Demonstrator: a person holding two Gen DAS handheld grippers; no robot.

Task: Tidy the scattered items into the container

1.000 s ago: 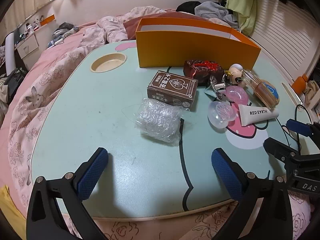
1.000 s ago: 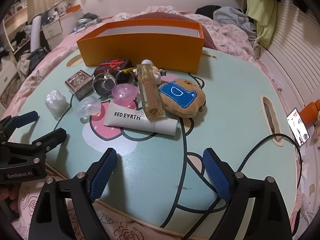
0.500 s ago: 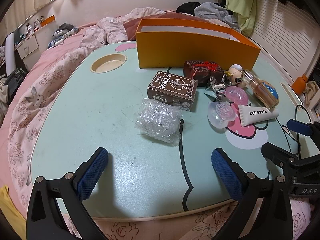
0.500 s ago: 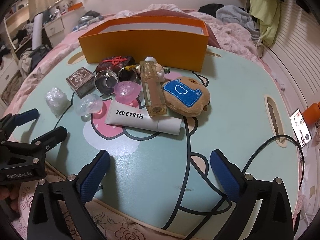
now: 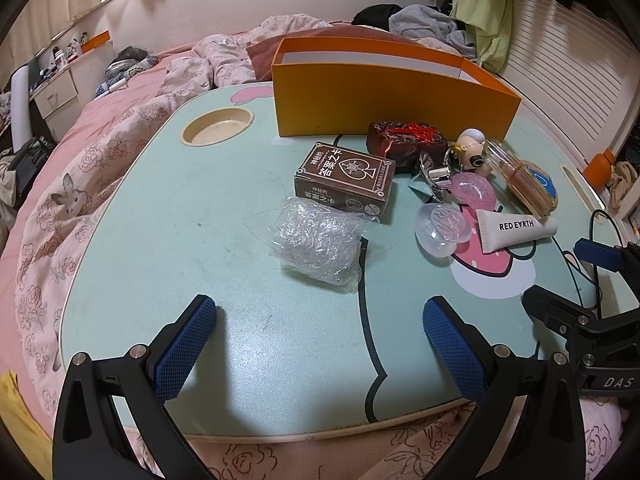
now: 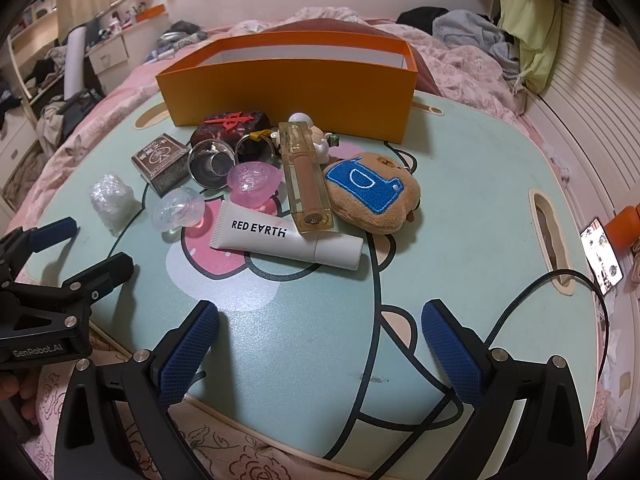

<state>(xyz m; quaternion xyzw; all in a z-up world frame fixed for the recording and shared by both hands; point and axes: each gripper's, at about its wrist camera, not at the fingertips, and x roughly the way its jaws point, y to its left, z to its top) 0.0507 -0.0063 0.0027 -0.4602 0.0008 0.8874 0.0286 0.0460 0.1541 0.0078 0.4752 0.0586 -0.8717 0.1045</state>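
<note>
An open orange box (image 5: pixel 384 92) (image 6: pixel 292 92) stands at the far side of the mint table (image 5: pixel 180 240) (image 6: pixel 460 220). In front of it lie a brown card box (image 5: pixel 346 182), a dark red pouch (image 5: pixel 406 144), a crumpled clear bag (image 5: pixel 318 248), a white RED EARTH tube (image 6: pixel 284 240), a clear lip-gloss bottle (image 6: pixel 304 176), a tan plush with a blue patch (image 6: pixel 370 192), clear (image 6: pixel 178 212) and pink (image 6: pixel 252 182) shells and a metal cup (image 6: pixel 212 162). My left gripper (image 5: pixel 320 340) is open and empty near the front edge. My right gripper (image 6: pixel 320 348) is open and empty.
The table sits on a bed with pink floral bedding (image 5: pixel 80 160). A round cup recess (image 5: pixel 218 130) is at its far left and a slot (image 6: pixel 550 236) at its right. A black cable (image 6: pixel 520 308) runs over the right front. A phone (image 6: pixel 602 256) lies off the right edge.
My right gripper has opened wider and moved slightly right and forward. My left gripper has barely moved.
</note>
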